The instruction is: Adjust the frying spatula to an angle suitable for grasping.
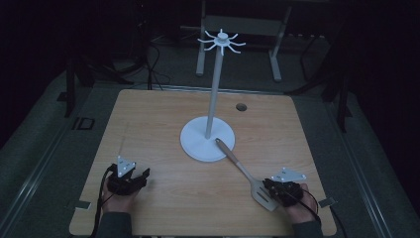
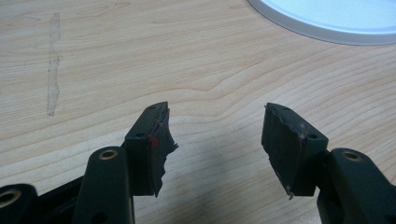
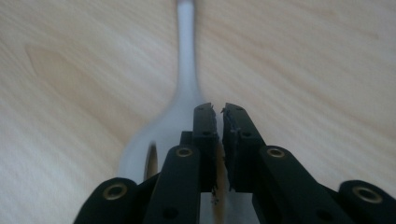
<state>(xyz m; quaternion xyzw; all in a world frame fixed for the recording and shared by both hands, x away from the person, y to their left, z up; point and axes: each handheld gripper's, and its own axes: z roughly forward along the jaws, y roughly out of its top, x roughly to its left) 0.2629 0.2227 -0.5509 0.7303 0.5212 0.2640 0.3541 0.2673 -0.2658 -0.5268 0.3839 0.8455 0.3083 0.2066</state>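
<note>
A: Which obstacles occupy the light wooden desk (image 1: pixel 148 119)?

B: The white metal hook stand with round base (image 1: pixel 207 139) sits at centre; its pole rises upright, hooks fanning out at the top. The grey slotted spatula (image 1: pixel 245 173) lies diagonally, handle end touching the base, blade near the right gripper (image 1: pixel 271 187).

A: Free room?

B: Bare wood lies left of the base, ahead of the left gripper (image 2: pixel 217 140), and along the far edge beside the small round cable hole (image 1: pixel 241 106).

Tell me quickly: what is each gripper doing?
Left gripper: open, holding nothing.
Right gripper: shut on the slotted spatula's blade.
</note>
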